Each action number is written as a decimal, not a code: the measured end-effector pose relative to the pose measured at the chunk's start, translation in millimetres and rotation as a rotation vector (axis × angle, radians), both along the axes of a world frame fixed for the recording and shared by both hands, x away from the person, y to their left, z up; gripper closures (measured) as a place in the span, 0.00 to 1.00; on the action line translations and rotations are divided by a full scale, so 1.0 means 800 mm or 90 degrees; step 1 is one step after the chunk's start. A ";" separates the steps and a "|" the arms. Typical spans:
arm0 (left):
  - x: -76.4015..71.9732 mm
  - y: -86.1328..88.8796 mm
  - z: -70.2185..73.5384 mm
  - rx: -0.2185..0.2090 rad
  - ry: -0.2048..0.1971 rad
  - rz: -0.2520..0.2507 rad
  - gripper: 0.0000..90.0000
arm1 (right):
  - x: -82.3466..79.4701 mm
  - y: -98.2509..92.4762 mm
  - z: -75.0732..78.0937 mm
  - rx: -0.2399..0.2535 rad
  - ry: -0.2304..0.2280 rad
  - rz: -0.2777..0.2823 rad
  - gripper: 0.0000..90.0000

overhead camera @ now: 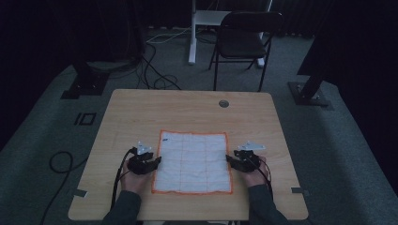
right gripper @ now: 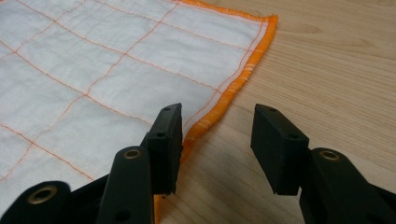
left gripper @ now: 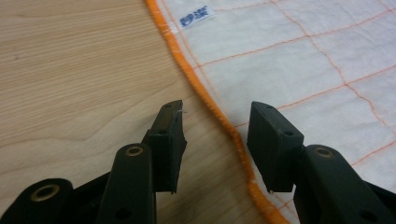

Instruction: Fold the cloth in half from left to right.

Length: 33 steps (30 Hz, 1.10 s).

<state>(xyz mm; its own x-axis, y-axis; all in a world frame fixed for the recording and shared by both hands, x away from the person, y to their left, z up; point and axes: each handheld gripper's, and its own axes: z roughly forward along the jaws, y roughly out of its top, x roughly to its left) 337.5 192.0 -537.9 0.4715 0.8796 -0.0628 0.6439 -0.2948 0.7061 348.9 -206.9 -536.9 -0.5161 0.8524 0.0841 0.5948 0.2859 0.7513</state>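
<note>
A white cloth (overhead camera: 193,161) with an orange hem and thin orange grid lines lies flat on the wooden table (overhead camera: 141,112). My left gripper (overhead camera: 156,161) sits at the cloth's left edge, jaws open. In the left gripper view the gripper (left gripper: 215,123) straddles the orange hem (left gripper: 224,123), and a small blue-printed label (left gripper: 194,16) shows near the cloth's corner. My right gripper (overhead camera: 229,159) rests at the cloth's right edge, open as well. In the right gripper view the gripper (right gripper: 217,128) straddles the hem (right gripper: 226,100), its left jaw over the cloth (right gripper: 93,70). Nothing is pinched.
The table has a round cable hole (overhead camera: 224,103) near its far edge. Beyond it stand a black folding chair (overhead camera: 241,40), a white desk leg (overhead camera: 192,33), dark stand bases (overhead camera: 87,82) and cables on the carpet.
</note>
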 end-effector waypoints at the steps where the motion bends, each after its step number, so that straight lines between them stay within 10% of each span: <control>1: 0.000 -0.002 0.000 -0.002 0.000 -0.002 0.65 | 0.000 0.000 0.000 0.000 0.000 0.000 0.59; 11: 0.002 -0.004 0.000 -0.022 0.014 -0.006 0.98 | -0.002 -0.002 -0.001 0.003 -0.003 -0.003 0.59; 26: 0.001 0.038 0.004 -0.037 0.033 0.054 1.00 | -0.004 -0.006 -0.001 0.010 -0.001 -0.006 0.59; 33: -0.003 0.029 0.028 -0.097 -0.003 0.002 1.00 | -0.004 -0.005 -0.002 0.008 0.000 -0.003 0.59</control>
